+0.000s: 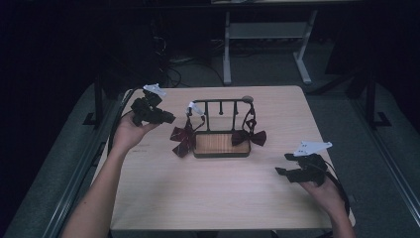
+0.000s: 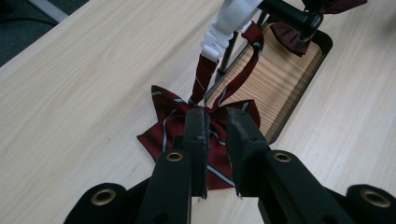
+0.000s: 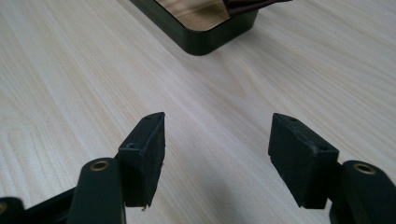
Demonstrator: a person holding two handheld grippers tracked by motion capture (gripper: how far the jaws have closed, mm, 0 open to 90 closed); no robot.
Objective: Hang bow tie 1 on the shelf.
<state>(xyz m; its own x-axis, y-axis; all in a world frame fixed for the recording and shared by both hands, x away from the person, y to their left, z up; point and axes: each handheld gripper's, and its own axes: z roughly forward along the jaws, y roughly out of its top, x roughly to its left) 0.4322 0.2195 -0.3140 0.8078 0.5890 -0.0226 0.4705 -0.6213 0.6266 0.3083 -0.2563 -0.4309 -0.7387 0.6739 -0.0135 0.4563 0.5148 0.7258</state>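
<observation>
A black rack [image 1: 220, 102] stands on a wood-floored tray [image 1: 218, 144] at mid-table. Two dark red striped bow ties hang from it. The left bow tie [image 1: 182, 139] [image 2: 170, 126] hangs by its strap and white clasp [image 2: 219, 32], resting on the table beside the tray. The right bow tie [image 1: 249, 136] droops over the tray's right end. My left gripper [image 1: 170, 119] [image 2: 216, 114] is held above and left of the left bow tie, its jaws a narrow gap apart with nothing between them. My right gripper [image 1: 283, 164] [image 3: 217, 123] hovers wide open over bare table, right of the tray.
The light wooden table [image 1: 218, 198] has bare room in front of the tray and to both sides. The tray's dark rim [image 3: 205, 39] lies ahead of the right gripper. A desk frame [image 1: 228, 44] stands beyond the far edge.
</observation>
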